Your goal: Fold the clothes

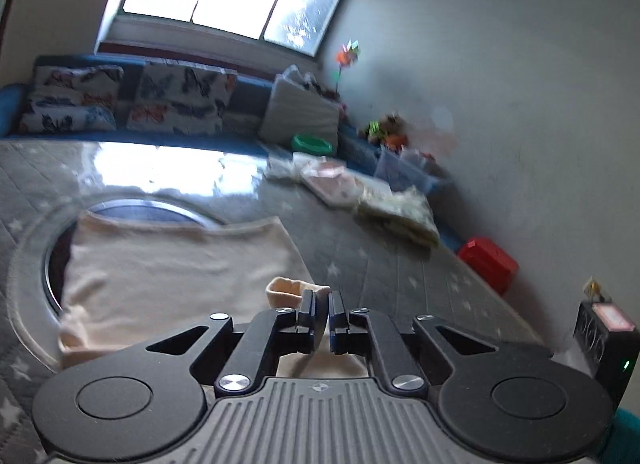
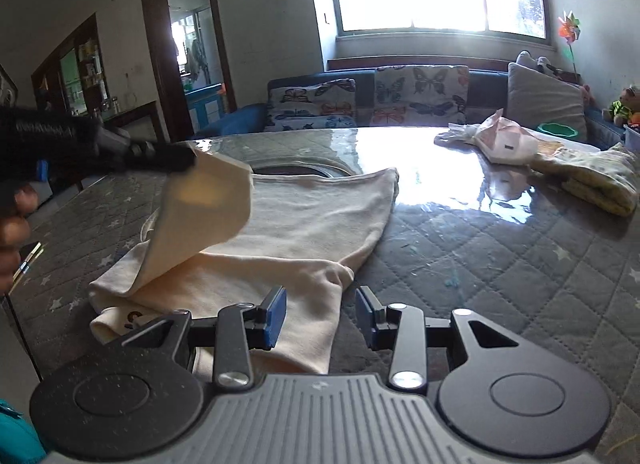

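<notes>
A cream garment (image 2: 304, 223) of soft, slightly fuzzy knit lies spread on a grey quilted table cover (image 2: 500, 264) stitched in diamonds and sprinkled with small white stars. A glossy clear sheet over the cover throws back the window's glare on the far side, and a round dark opening with a metal rim (image 1: 144, 209) shows at the garment's far edge.

The left gripper (image 1: 327, 314) has its black, blue-padded fingers pressed together on a cuff-like fold of the cream fabric, which pokes up just beyond the tips. In the right wrist view this gripper (image 2: 176, 159) comes in from the left, holding a flap of the garment raised off the table so it hangs in a smooth curved sheet above the rest.

The right gripper (image 2: 320, 316) sits at the near edge with its fingers spread wide apart; the near right corner of the garment lies between and beneath them, the left pad (image 2: 275, 316) over the cloth, the right one over bare cover. Whether either pad touches the cloth I cannot tell.

Far right on the table lie folded pale yellow and pink clothes (image 2: 580, 179)
</notes>
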Motion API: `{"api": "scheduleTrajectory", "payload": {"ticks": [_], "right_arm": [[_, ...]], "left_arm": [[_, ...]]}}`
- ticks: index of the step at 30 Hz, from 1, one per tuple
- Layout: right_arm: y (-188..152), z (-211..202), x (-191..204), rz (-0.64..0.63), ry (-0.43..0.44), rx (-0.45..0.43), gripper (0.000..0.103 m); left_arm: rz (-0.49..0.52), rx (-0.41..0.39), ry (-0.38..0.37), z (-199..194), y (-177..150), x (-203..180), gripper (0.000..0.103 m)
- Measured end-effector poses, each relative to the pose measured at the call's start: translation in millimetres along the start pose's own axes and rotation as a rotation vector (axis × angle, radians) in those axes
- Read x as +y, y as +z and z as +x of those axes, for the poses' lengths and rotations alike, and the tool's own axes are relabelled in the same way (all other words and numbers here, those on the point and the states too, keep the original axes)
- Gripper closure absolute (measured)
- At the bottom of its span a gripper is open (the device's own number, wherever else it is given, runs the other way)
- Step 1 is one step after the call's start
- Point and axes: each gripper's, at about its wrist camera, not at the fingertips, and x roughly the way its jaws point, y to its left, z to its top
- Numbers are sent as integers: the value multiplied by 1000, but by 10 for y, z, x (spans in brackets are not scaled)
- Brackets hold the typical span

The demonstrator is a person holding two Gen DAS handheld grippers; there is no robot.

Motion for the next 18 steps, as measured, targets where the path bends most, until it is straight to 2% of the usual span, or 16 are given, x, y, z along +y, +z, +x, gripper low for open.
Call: {"api": "scheduleTrajectory", "payload": {"ticks": [3,6,9,15,18], "right_arm": [[11,-3,-18,7,-6,-3,65],[51,27,8,2,3,-6,65],[107,99,76,-10,24,-5,65],[171,340,325,-57,81,18,65],[200,456,429,-82,116,27,65]], "left_arm": [[23,56,-24,43,-110,19,83],[64,66,-9,-94,-264,145,81],[67,74,60,-178,-339,340,81],[-14,117,197,-306,-485,860,81],[-50,133,237,-366,-546,1052,82]]}}
